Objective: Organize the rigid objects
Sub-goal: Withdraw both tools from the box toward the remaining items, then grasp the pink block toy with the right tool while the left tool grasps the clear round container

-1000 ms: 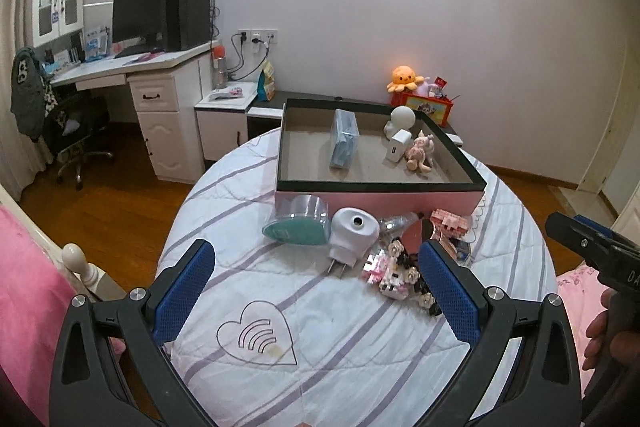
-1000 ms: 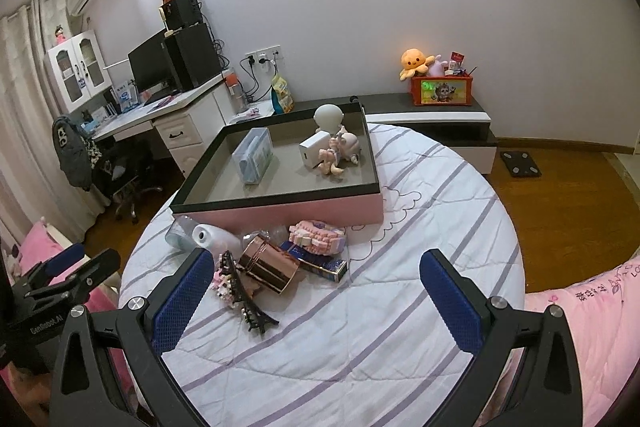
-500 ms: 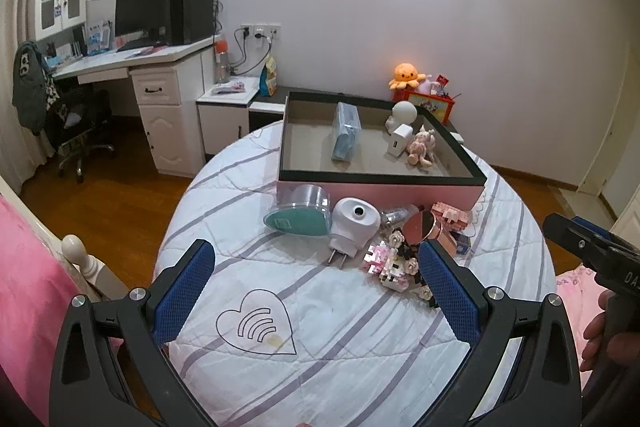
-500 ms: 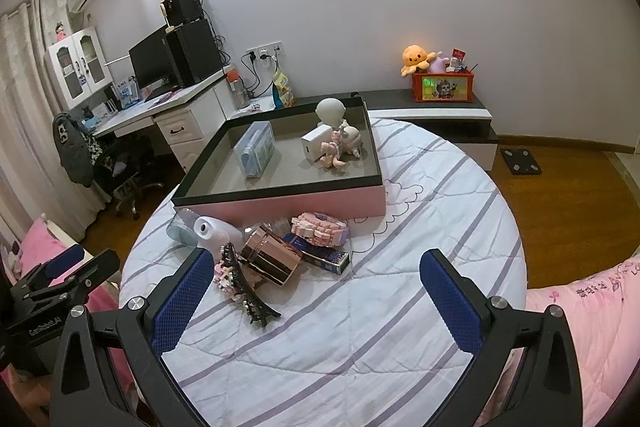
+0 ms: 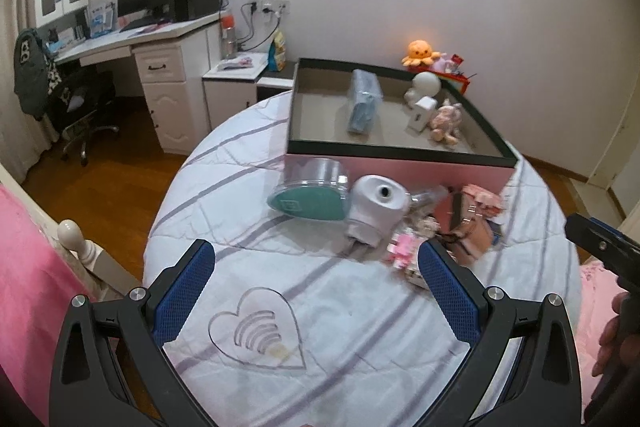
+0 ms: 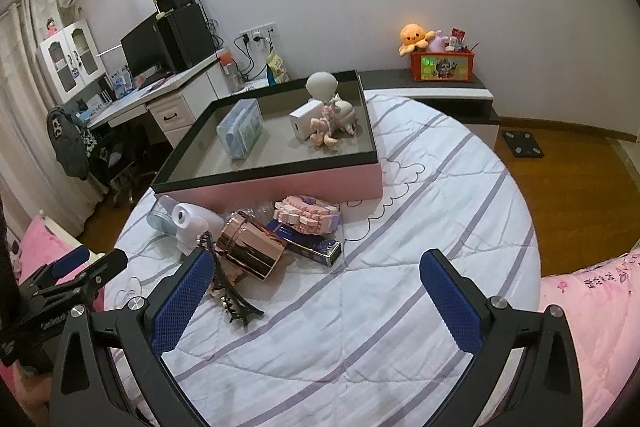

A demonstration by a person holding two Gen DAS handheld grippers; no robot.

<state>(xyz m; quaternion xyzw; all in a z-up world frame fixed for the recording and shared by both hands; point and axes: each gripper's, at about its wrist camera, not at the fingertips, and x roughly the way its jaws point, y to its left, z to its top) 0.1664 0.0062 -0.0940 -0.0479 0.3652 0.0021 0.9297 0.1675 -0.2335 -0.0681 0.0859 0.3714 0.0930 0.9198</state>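
My left gripper [image 5: 316, 277] and right gripper [image 6: 316, 285] gape empty over the quilted striped bedspread [image 6: 360, 327]; glossy copper cup [image 6: 250, 247] lies beside the pink-walled tray [image 6: 280, 183].

1 pink box [image 6: 280, 183] w/ 4 things inside: 1 clear case [image 6: 240, 127], 1 white charger [image 6: 306, 119], 1 round lamp [image 6: 322, 85], 1 doll [image 6: 334, 123]. Outside approx 7 items, incl 1 teal jar [image 5: 310, 187], 1 white plug [image 5: 376, 207], 1 rose-gold cup [image 6: 250, 251], 1 Eiffel tower [image 6: 228, 287].
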